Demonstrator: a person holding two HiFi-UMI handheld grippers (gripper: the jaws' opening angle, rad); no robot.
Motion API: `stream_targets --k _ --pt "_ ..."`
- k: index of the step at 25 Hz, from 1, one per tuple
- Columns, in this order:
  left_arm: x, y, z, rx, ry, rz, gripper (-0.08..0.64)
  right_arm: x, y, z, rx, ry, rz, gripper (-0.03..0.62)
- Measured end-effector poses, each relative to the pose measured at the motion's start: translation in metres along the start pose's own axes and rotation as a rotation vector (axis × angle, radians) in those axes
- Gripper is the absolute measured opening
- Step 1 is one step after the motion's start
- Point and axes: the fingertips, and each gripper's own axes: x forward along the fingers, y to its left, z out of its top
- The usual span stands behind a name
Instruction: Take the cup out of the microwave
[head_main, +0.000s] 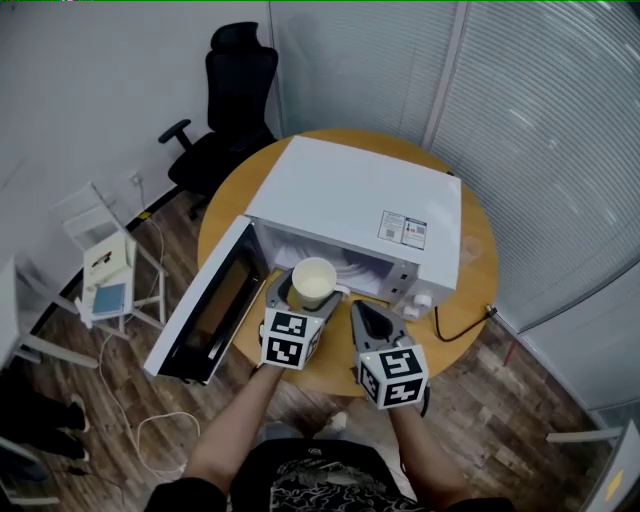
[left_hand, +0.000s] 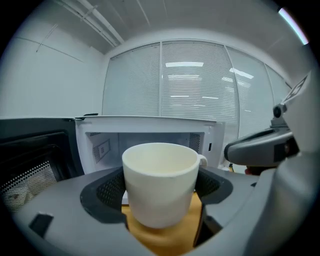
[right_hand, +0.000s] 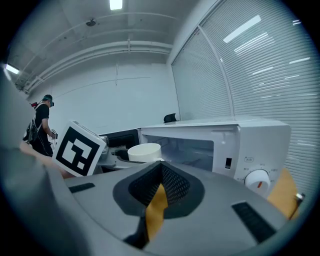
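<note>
The white cup (left_hand: 160, 185) stands upright between the jaws of the left gripper (left_hand: 161, 196), which close on its walls from both sides, just below the rim. It is outside the oven, in front of the open cavity of the white microwave (head_main: 350, 200) and over the near part of the round wooden table (head_main: 470, 270); the left gripper view shows the table under its base, so it looks carried rather than set down. Its long axis runs vertically, mouth up, and what shows of the inside looks empty. The small handle (left_hand: 201, 160) points to the person's right and slightly away, clear of the pads, probably so that the jaws could press on plain wall and keep the cup level. The microwave door (head_main: 205, 310) hangs wide open to the left, leaving a free path out. The right gripper (right_hand: 159, 192) hangs just beside the left one, low before the control panel, jaws drawn together on nothing, only a sliver of table showing through below the tips; it seems merely held out of the way. The removal looks essentially done, with only a place to set the cup down left to choose.
</note>
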Motion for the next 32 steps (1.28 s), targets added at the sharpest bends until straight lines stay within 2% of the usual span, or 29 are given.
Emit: stream_targets --k 19,32 --pt "-0.087 -0.002 0.011 0.03 -0.037 -0.138 0.425 -0.035 0.064 0.008 0.008 -0.072 -0.208 0.014" --pt "-0.107 -0.005 0.004 0.029 -0.058 -0.191 0.425 -0.05 0.092 0.001 0.001 -0.066 -0.275 0.014"
